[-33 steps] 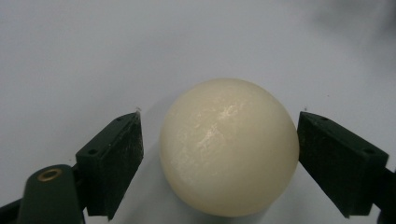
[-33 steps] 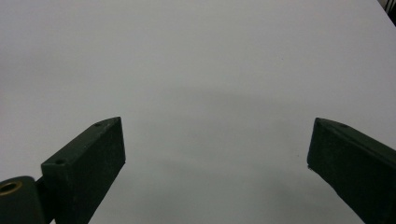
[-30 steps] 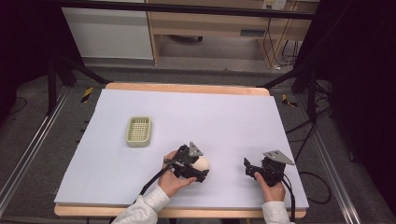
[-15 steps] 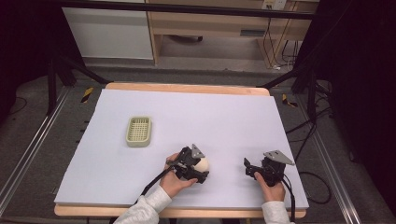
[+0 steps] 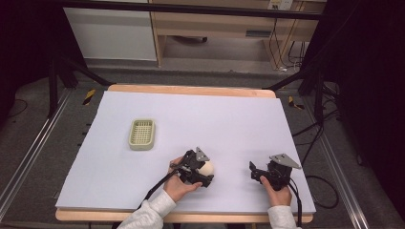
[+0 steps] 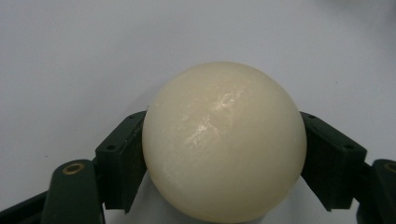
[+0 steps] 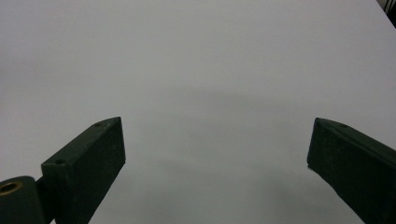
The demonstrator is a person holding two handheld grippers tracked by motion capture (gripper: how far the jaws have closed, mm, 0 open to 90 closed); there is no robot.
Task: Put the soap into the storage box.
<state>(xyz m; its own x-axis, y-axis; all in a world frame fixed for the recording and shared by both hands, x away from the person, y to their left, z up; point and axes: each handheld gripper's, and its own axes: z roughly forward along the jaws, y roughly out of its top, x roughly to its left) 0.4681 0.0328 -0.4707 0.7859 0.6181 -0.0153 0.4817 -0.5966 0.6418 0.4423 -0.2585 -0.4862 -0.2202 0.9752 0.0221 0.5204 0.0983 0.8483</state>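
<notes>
A cream-coloured ball (image 6: 224, 140) sits between the two black jaws of my left gripper (image 6: 224, 163), which press on its left and right sides. In the high view the ball (image 5: 207, 167) is at the front middle of the white table sheet (image 5: 229, 119), held in my left gripper (image 5: 203, 172). My right gripper (image 5: 255, 174) rests near the front right of the sheet. Its jaws stand wide apart in the right gripper view, with nothing between its fingertips (image 7: 88, 163) but bare sheet.
A small pale green basket (image 5: 142, 134) lies on the left half of the sheet. A wooden table edge (image 5: 191, 90) borders the far side. Cables (image 5: 310, 143) trail off the right edge, and black stand legs flank the table.
My left gripper with the ball has shifted slightly toward the front and right. The right gripper has stayed put.
</notes>
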